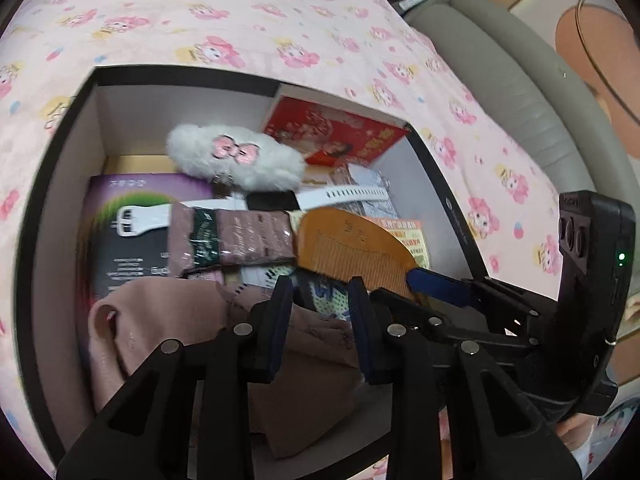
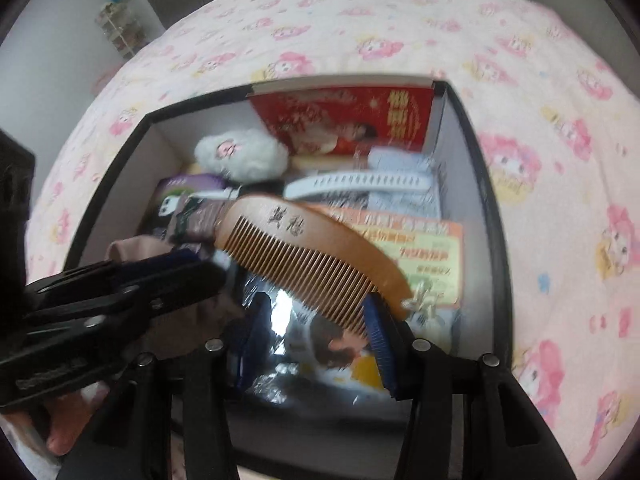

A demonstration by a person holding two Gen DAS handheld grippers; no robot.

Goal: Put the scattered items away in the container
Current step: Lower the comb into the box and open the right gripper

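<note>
The wooden comb (image 2: 312, 256) is shown above the open black box (image 2: 486, 184), its far end lying over the items already packed, its near end at the right gripper (image 2: 316, 332). In the right wrist view the comb's near end touches only the right-hand finger (image 2: 382, 344); the jaws stand about half apart, with nothing pinched between the pads, so the comb is judged released or nearly so. The left gripper (image 1: 320, 308) is seen with jaws narrowly apart and empty, poised over the pink fabric (image 1: 168, 320) in the box's near corner. The step in hand is judged to be the depositing of the comb. The next move calls for the right gripper to be drawn clear without the comb being dragged along. Further inside lie the white fluffy pouch (image 1: 236, 156), the white-strapped watch (image 1: 276, 200) and the red booklet (image 1: 336, 132). The box rests on a pink-patterned bedspread (image 1: 248, 20).
</note>
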